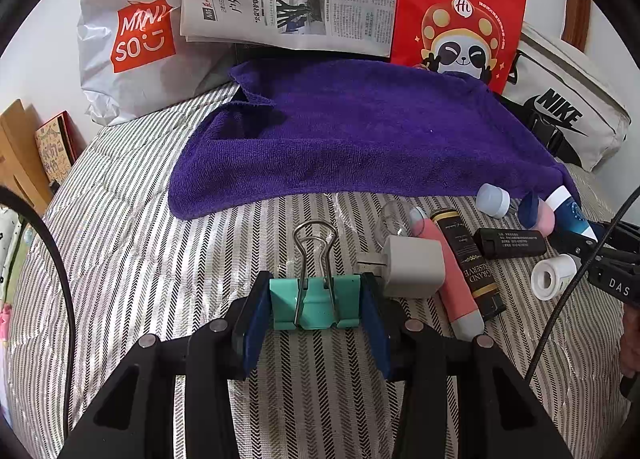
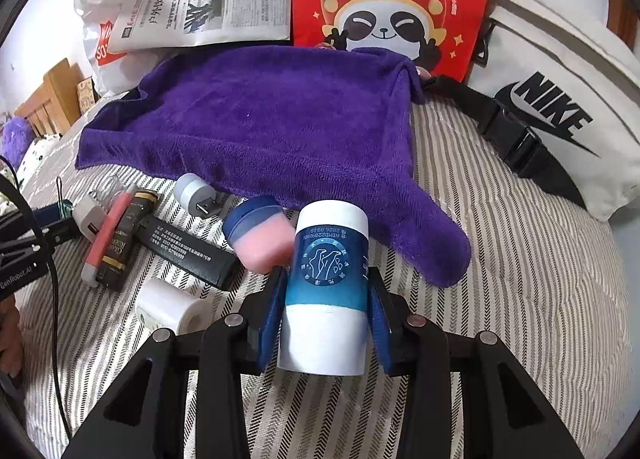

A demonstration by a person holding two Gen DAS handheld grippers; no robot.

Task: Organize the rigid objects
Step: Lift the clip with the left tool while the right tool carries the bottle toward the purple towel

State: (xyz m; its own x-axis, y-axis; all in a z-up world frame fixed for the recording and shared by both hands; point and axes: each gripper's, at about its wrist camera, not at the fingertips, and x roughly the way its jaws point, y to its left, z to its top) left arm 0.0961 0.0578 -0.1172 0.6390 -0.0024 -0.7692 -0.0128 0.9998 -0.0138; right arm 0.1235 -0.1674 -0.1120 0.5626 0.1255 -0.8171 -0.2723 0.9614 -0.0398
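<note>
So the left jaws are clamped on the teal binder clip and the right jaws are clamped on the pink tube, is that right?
Not quite. The left gripper does hold the teal binder clip, but the right gripper holds the blue and white tube, as the right wrist view shows. The pink tube lies on the striped bedspread.

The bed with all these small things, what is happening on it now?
A person is sorting small items on a striped bedcover, with a gripper in each hand. The left gripper is shut on a green binder clip. The right gripper is shut on a blue and white tube. A charger, a pink tube and a roll of tape lie loose in front of a purple towel.
</note>
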